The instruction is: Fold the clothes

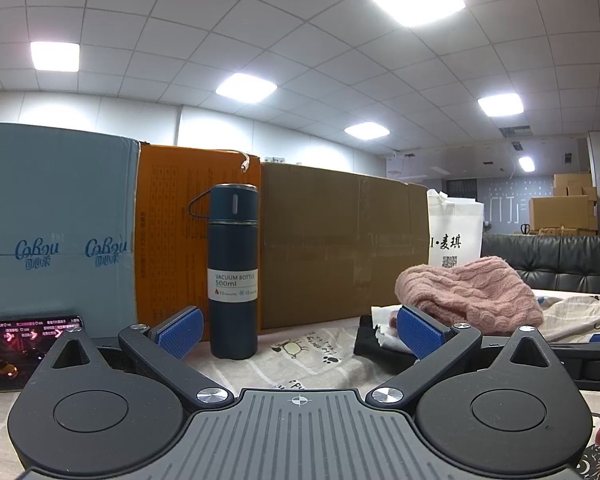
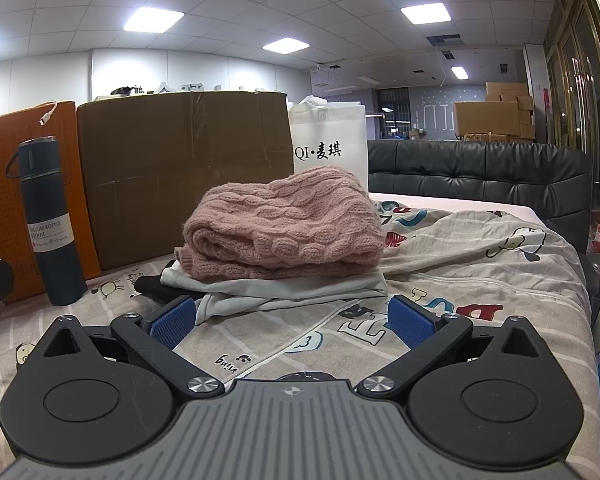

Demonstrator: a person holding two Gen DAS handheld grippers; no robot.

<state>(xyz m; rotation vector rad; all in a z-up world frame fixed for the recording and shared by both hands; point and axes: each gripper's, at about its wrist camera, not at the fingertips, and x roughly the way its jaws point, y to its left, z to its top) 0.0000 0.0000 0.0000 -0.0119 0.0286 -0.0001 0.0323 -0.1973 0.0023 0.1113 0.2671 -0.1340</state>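
Clothes sit stacked at frame centre on the bed (image 2: 480, 264), pink sweater (image 2: 284, 224) topping white garment (image 2: 300, 286), presumably awaiting folding; right tongs (image 2: 292, 320) and left tongs (image 1: 298, 330) spread wide, pinching nothing.

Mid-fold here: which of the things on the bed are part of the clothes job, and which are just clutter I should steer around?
Job:
- pink knit sweater, folded, top of the pile
- white garment under it
- black garment at the bottom
- left gripper and right gripper, both open, holding nothing

Clutter:
- vacuum bottle
- brown carton
- orange box
- white bag
- phone
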